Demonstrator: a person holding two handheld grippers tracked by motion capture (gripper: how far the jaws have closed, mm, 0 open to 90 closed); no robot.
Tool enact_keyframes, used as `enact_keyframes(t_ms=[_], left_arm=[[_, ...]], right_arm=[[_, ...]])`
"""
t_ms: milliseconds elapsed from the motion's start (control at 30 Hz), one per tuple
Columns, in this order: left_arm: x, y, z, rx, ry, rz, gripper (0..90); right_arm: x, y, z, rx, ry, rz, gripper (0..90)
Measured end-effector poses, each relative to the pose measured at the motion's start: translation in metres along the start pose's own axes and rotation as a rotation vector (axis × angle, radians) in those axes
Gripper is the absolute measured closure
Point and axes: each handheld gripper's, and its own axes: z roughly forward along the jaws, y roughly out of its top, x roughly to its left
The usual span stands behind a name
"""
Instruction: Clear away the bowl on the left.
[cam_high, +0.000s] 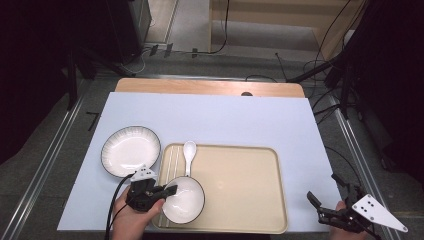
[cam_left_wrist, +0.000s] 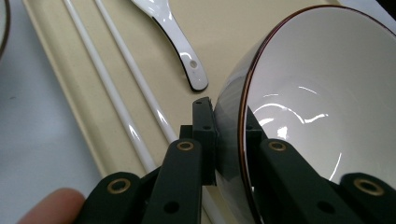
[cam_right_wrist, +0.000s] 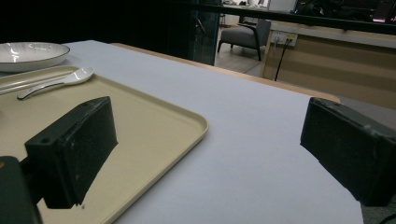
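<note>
A white bowl (cam_high: 186, 199) with a dark rim sits at the front left of the beige tray (cam_high: 240, 185). My left gripper (cam_high: 167, 192) is shut on the bowl's left rim, one jaw inside and one outside; in the left gripper view the bowl (cam_left_wrist: 317, 107) stands tilted between the jaws of that gripper (cam_left_wrist: 231, 135). A white spoon (cam_high: 189, 152) and two white chopsticks (cam_high: 170, 162) lie at the tray's left end. My right gripper (cam_high: 327, 205) stands open at the table's front right edge, off the tray, with nothing between its fingers (cam_right_wrist: 74, 149).
A white plate (cam_high: 130, 150) with a dark rim lies on the pale blue table cover, left of the tray. Most of the tray's right part (cam_right_wrist: 154, 130) is bare. Metal rails run along both sides of the table, and cables lie on the floor beyond.
</note>
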Motion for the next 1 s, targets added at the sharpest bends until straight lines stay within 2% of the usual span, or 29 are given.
enact_keyframes(t_ms=[433, 500, 733, 800, 867, 933, 1000], left_arm=[[-0.003, -0.007, 0.004, 0.033, -0.005, 0.009, 82.9], [-0.004, -0.007, 0.006, 0.037, 0.005, 0.014, 82.8], [-0.001, -0.006, 0.010, 0.030, -0.016, -0.005, 81.7], [-0.003, -0.006, 0.011, 0.030, -0.015, 0.001, 78.1], [-0.005, -0.005, 0.012, 0.034, 0.004, 0.007, 73.1], [-0.006, -0.005, 0.012, 0.026, -0.010, 0.015, 69.9], [-0.005, -0.003, 0.010, 0.008, -0.044, 0.006, 61.1]], right_arm=[[0.000, 0.000, 0.000, 0.001, -0.001, -0.001, 3.7], [0.000, 0.000, 0.000, 0.001, -0.002, -0.001, 3.7], [0.000, 0.000, -0.001, 0.000, -0.001, -0.002, 3.7], [0.000, 0.000, -0.001, 0.000, -0.001, -0.002, 3.7], [0.000, 0.000, -0.001, -0.001, -0.002, -0.002, 3.7], [0.000, 0.000, -0.001, 0.000, -0.002, -0.004, 3.7], [0.000, 0.000, -0.001, -0.001, -0.002, -0.004, 3.7]])
